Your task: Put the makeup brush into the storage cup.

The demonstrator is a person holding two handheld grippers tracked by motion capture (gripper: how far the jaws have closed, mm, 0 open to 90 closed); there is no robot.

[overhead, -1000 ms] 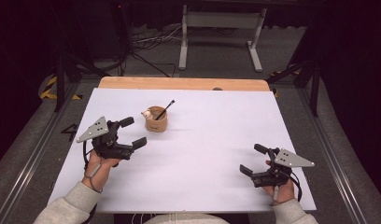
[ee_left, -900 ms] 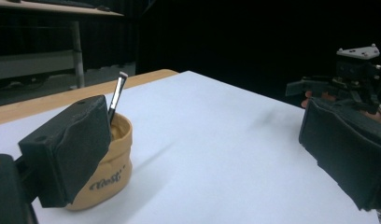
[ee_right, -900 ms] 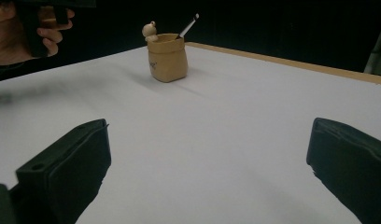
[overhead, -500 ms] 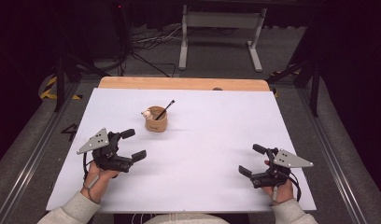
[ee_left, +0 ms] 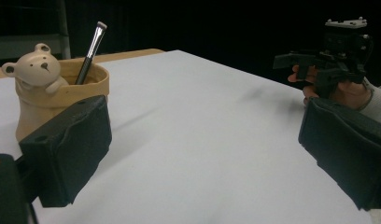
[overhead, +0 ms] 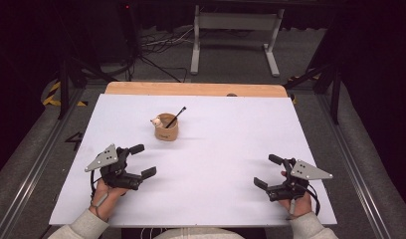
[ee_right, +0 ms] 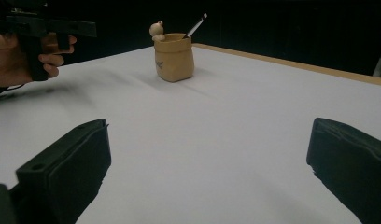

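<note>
- Left gripper [overhead: 143,162]: jaws wide, empty, nearer the cup, likely placed to reach it.
- Right gripper [overhead: 268,172]: jaws wide, empty, resting apart.
- Cup [overhead: 166,127]: upright, mid-table, holding a brush [overhead: 175,117].

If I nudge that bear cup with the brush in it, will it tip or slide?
The cup looks squat and glossy, likely ceramic, so it would probably slide on the smooth white table rather than tip. The brush leans loose against the rim and may shift or rattle. Probably breakable if knocked off.
</note>
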